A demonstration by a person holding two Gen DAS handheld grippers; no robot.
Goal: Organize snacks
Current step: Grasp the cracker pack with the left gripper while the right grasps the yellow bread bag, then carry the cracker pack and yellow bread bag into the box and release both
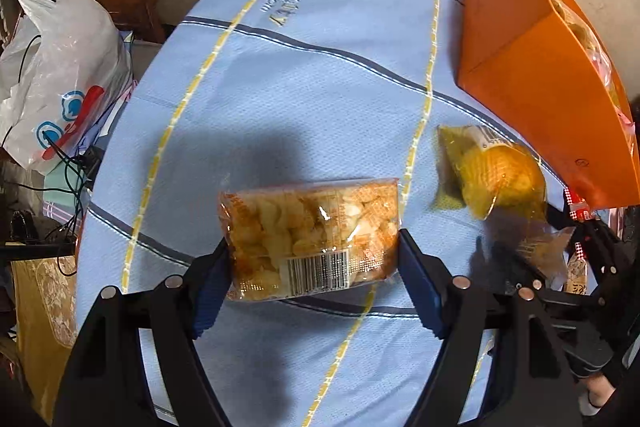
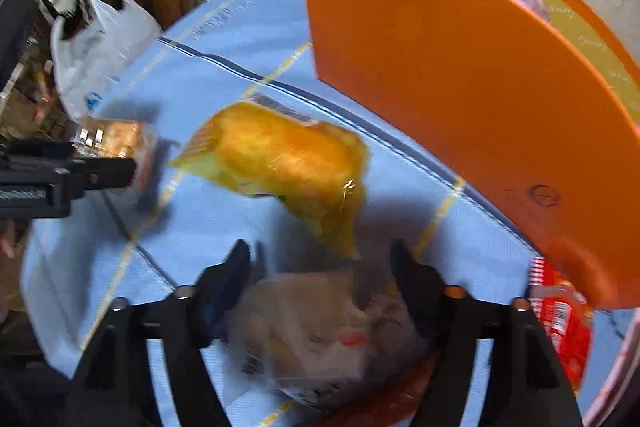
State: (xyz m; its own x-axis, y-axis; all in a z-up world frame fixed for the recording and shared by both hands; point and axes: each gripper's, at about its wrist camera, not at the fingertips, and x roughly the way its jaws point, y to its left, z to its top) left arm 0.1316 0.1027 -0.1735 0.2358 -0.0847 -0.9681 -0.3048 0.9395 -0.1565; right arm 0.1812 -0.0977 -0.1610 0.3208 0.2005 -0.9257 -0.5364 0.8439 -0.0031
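both grippers point steeply down, left gripper (image 1: 312, 259) clamping cracker pack (image 1: 308, 227).

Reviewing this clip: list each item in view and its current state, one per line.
Left gripper: shut on clear packet of orange-brown crisps.
Right gripper: open, straddling blurred clear snack packet.
Yellow-wrapped snack packet: lying on blue tablecloth.
Orange box: open-topped, holding packets.

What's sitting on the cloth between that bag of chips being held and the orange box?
A yellow snack packet lies between the chips bag and the orange box, on the blue tablecloth; the left wrist view shows it best.
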